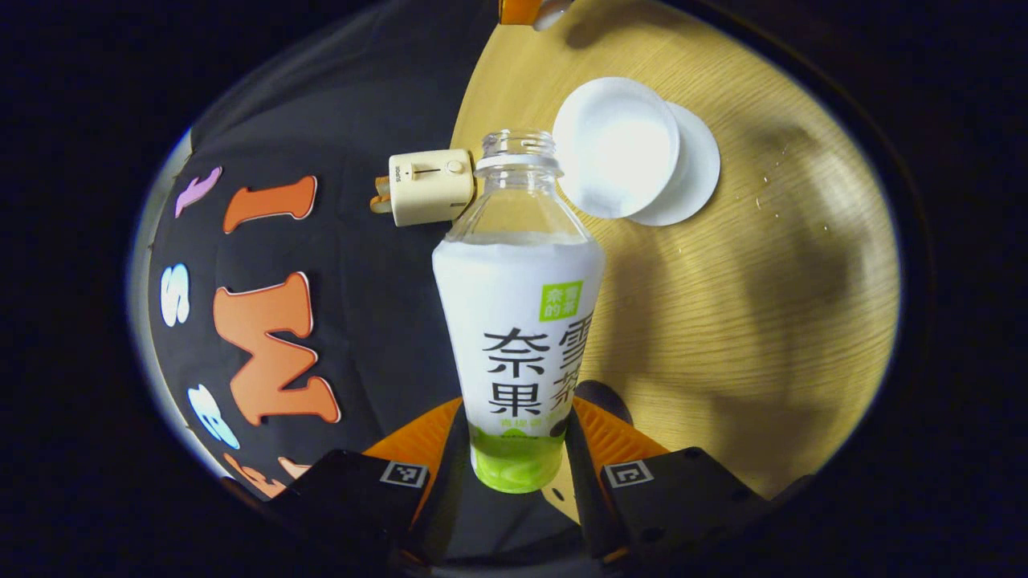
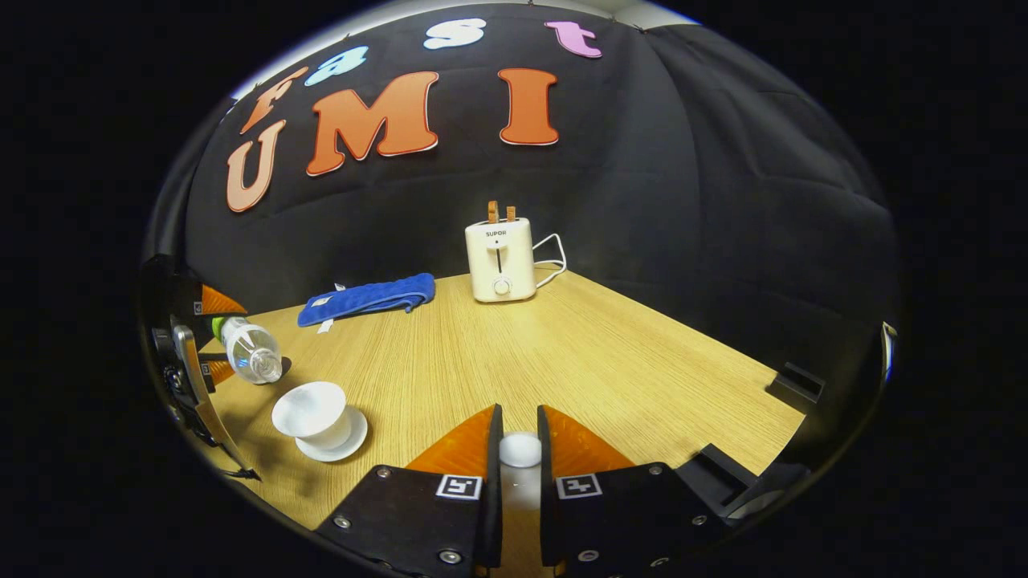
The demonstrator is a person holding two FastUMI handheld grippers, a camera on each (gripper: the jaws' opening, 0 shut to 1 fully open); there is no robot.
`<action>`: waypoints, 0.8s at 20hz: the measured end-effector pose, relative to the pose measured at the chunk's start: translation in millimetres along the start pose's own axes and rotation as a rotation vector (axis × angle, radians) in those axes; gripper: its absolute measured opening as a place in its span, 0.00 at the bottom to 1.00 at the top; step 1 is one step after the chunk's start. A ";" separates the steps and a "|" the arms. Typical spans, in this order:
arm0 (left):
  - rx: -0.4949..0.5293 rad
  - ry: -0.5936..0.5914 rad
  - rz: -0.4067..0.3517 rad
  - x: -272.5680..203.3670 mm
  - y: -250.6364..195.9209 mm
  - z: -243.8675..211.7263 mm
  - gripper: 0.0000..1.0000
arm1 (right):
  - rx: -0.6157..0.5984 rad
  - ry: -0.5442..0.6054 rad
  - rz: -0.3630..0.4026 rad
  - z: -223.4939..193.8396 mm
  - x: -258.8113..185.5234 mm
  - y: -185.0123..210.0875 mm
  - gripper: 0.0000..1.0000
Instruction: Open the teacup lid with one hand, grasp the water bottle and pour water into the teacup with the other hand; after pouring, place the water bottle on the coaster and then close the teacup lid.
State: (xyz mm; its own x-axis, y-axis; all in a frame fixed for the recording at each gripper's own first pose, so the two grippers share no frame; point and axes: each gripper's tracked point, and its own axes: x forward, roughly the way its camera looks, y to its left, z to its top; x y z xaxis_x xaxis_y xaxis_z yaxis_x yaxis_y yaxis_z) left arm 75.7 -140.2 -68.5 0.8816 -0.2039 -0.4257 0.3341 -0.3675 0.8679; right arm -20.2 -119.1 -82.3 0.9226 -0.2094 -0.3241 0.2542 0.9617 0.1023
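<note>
My left gripper (image 1: 518,421) is shut on the lower part of the water bottle (image 1: 518,321), a clear uncapped bottle with a white and green label. The bottle lies tilted, its open mouth close beside the white teacup (image 1: 614,144), which stands uncovered on its saucer (image 1: 695,172). In the right gripper view the same bottle (image 2: 250,351) leans over the teacup (image 2: 312,411) at the far left. My right gripper (image 2: 519,437) is shut on the white teacup lid (image 2: 520,451), held above the table's near side. I cannot tell whether water is running.
A cream toaster (image 2: 499,261) stands at the back of the wooden table (image 2: 610,361), a blue cloth (image 2: 369,297) to its left. A few water drops (image 1: 767,189) lie on the wood past the saucer. A black block (image 2: 795,384) sits at the table's right edge.
</note>
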 end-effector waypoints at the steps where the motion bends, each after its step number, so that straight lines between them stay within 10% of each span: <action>1: 0.024 0.004 -0.001 -0.4 1.1 -0.6 0.65 | 0.001 0.001 0.001 0.0 0.0 -0.7 0.19; 16: 0.322 0.064 0.034 -10.6 31.9 0.0 0.66 | 0.017 0.018 0.001 -5.3 -0.4 -10.6 0.19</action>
State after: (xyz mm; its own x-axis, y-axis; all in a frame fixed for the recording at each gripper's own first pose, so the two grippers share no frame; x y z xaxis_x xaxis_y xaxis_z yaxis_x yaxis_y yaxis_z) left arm 77.1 -149.8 -36.4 0.9129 -0.1675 -0.3723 0.1908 -0.6312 0.7518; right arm -24.8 -128.3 -88.3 0.9173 -0.2053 -0.3412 0.2586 0.9587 0.1186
